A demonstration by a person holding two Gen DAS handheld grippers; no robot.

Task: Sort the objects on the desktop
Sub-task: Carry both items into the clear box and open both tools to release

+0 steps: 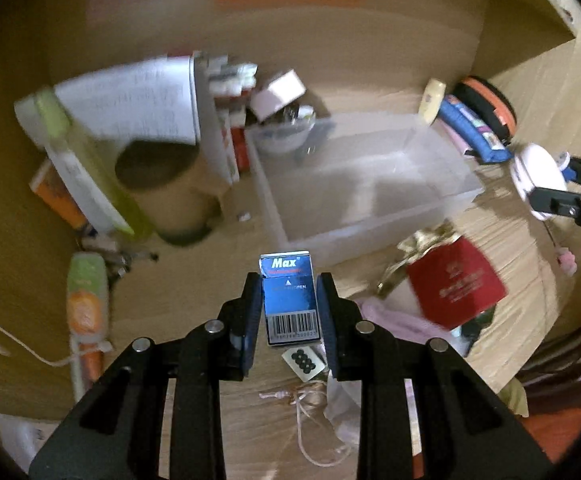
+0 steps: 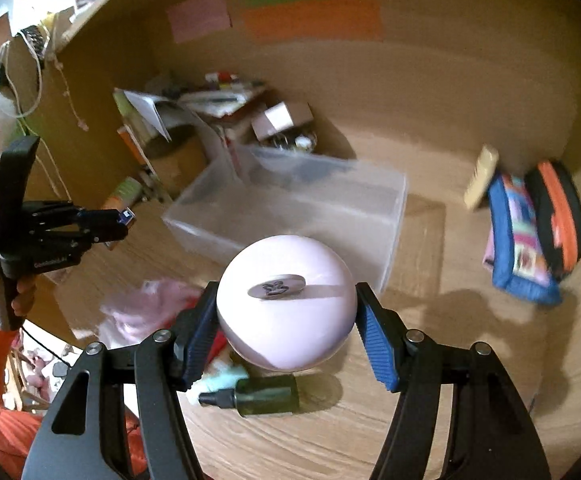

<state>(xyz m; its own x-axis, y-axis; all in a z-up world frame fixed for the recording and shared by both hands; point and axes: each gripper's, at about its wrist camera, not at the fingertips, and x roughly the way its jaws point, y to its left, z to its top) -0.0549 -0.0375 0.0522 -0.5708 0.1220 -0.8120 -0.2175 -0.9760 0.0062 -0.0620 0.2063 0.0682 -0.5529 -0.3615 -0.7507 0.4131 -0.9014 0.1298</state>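
Left wrist view: our left gripper [image 1: 289,300] has its fingers clamped on the blue Max box [image 1: 289,300], carried clear of the desk [image 1: 218,360] and aimed at the clear bin [image 1: 370,184] near the back edge, probably so it can drop straight in.

Right wrist view: our right gripper [image 2: 286,312] pinches the pale round case [image 2: 286,304] by its sides, flat face up, also lined up with the bin. A dark spray bottle [image 2: 258,396] lies on the desk below.

left hand-held gripper [image 1: 289,304]: clamped | right hand-held gripper [image 2: 286,312]: clamped wide
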